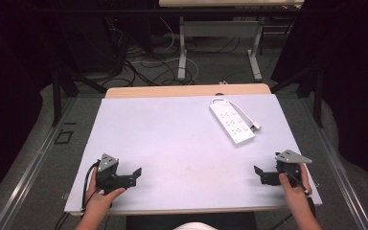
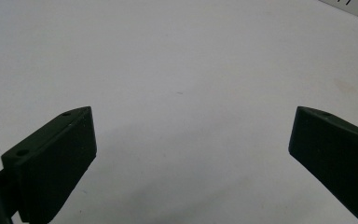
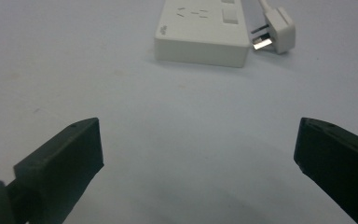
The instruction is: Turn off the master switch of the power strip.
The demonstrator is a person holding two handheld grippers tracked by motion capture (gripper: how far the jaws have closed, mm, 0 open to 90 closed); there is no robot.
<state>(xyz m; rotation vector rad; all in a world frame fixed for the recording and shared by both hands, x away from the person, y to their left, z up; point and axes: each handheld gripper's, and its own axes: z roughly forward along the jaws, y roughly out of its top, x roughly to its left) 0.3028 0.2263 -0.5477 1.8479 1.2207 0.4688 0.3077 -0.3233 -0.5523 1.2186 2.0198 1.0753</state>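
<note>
A white power strip (image 1: 231,121) lies flat on the right back part of the white tabletop (image 1: 172,139), with its cord looped and its plug (image 1: 255,126) resting beside it. My left gripper (image 1: 134,176) rests near the front left edge, held by a hand, open and holding nothing. My right gripper (image 1: 260,175) sits near the front right edge, also open and holding nothing. In the right gripper view the power strip (image 3: 203,32) and plug (image 3: 279,28) lie ahead of the open right gripper (image 3: 198,144). The left gripper (image 2: 193,135) faces bare table, with a corner of the strip (image 2: 354,5) at top right.
Beyond the table's far edge stand the legs of another table (image 1: 184,52) and loose cables (image 1: 139,67) on the floor. Dark curtains close both sides. A metal floor rail (image 1: 33,163) runs along the left.
</note>
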